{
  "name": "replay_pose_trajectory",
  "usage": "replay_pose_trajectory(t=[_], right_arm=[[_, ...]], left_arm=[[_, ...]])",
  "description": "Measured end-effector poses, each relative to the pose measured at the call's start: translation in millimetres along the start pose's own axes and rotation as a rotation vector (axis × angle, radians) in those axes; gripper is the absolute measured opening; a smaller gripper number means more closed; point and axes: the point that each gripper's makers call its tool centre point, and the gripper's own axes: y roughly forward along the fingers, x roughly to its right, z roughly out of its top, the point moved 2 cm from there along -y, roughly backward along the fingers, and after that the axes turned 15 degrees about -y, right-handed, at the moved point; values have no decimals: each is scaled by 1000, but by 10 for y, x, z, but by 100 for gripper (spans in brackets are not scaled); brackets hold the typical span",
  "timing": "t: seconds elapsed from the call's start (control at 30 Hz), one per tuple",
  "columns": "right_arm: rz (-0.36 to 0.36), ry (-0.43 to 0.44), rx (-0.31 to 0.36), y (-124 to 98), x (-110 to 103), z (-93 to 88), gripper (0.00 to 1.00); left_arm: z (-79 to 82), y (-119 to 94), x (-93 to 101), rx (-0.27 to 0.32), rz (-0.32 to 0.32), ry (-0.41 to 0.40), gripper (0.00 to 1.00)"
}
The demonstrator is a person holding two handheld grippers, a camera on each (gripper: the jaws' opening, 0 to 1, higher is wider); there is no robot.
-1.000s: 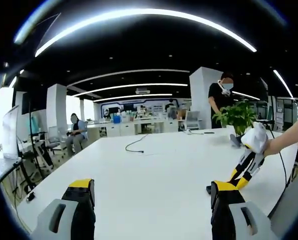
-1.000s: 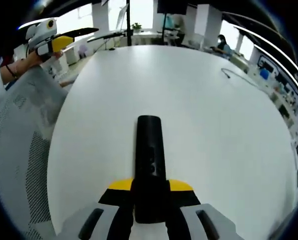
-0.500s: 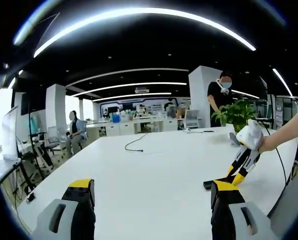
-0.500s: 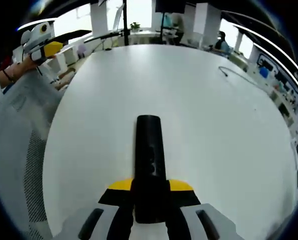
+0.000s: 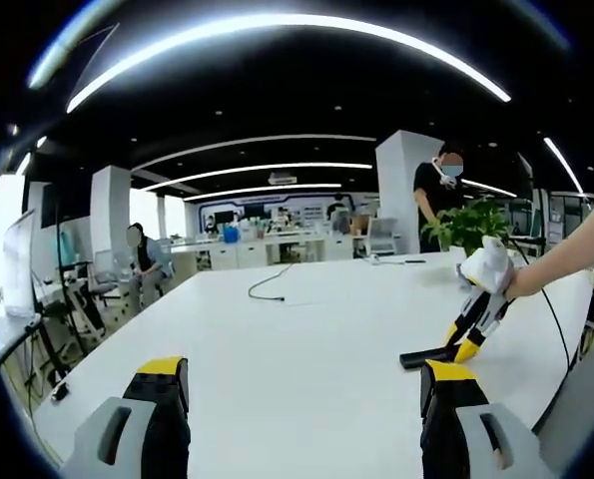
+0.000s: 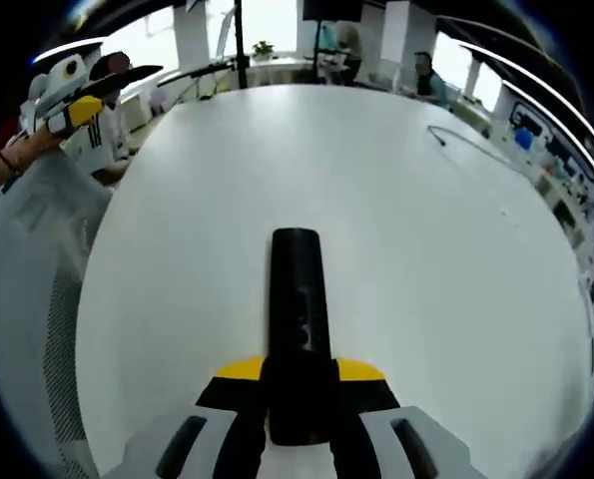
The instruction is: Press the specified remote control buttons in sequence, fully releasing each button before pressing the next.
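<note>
The black remote control point(image 6: 297, 309) sits clamped between the jaws of the right hand-held gripper point(image 6: 298, 384), its far end jutting forward over the white counter point(image 6: 396, 200). Seen from the left gripper view, that same remote point(image 5: 428, 355) hangs just above the counter point(image 5: 306, 349) with the right hand-held gripper point(image 5: 463, 339) behind it. The left hand-held gripper point(image 5: 303, 384) is spread wide, with nothing between its jaws. A black cable point(image 5: 269, 290) lies farther back, and a potted plant point(image 5: 471, 228) stands near the far edge.
</note>
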Motion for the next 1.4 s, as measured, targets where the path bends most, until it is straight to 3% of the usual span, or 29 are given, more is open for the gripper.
replay_pose_trajectory(t=[1.4], right_arm=[[-1, 47, -54, 9, 749, -200, 21]], left_arm=[[-67, 34, -20, -42, 3, -17, 100]])
